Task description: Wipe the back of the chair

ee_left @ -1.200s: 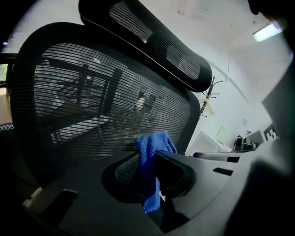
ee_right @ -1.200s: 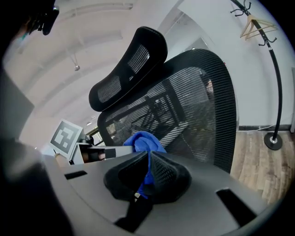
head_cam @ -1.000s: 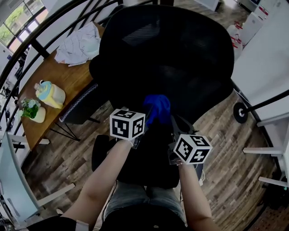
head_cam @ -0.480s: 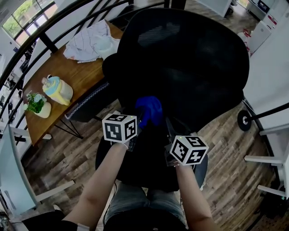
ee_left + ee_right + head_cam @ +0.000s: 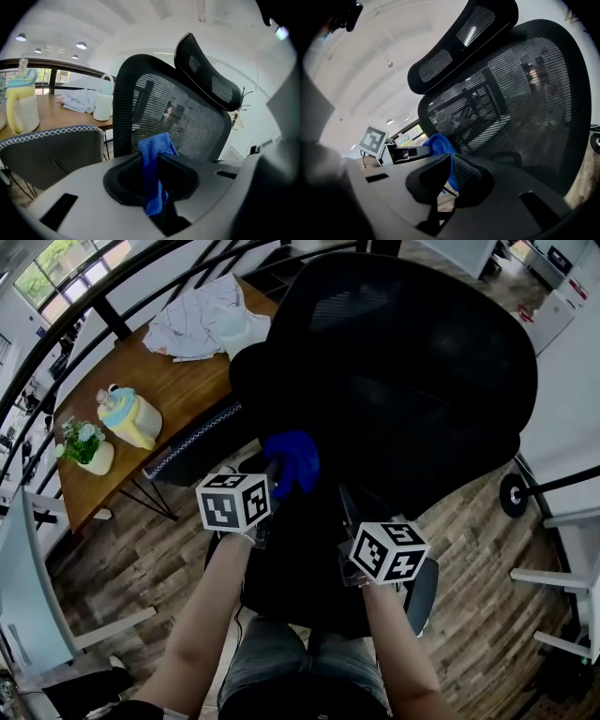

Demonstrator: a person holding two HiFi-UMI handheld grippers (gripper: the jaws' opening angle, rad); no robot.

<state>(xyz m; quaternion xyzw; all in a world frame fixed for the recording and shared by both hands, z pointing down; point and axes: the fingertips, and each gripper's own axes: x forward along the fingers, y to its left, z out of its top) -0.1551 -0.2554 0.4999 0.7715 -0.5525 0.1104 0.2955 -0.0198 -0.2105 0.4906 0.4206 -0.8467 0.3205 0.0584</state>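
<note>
The black mesh chair back (image 5: 394,362) fills the upper middle of the head view, headrest (image 5: 206,70) on top. A blue cloth (image 5: 291,460) is pressed to its lower left part. My left gripper (image 5: 277,476) is shut on the blue cloth (image 5: 154,173), which sticks up between its jaws just in front of the mesh (image 5: 187,126). My right gripper (image 5: 349,512) hangs lower right of the cloth, a little short of the mesh (image 5: 520,103). Its jaws (image 5: 451,176) are together and hold nothing. The blue cloth (image 5: 439,143) shows behind them.
Left of the chair stands a wooden table (image 5: 169,381) with a pale jug (image 5: 131,418), a small flower pot (image 5: 89,451) and crumpled white fabric (image 5: 211,324). A grey chair (image 5: 192,451) sits under its edge. A black railing (image 5: 112,315) runs behind. White desk legs (image 5: 562,521) stand at right.
The left gripper has slid the blue cloth leftward across the lower chair back. The right gripper followed slightly left. The head view has shifted, so the table shows more.
</note>
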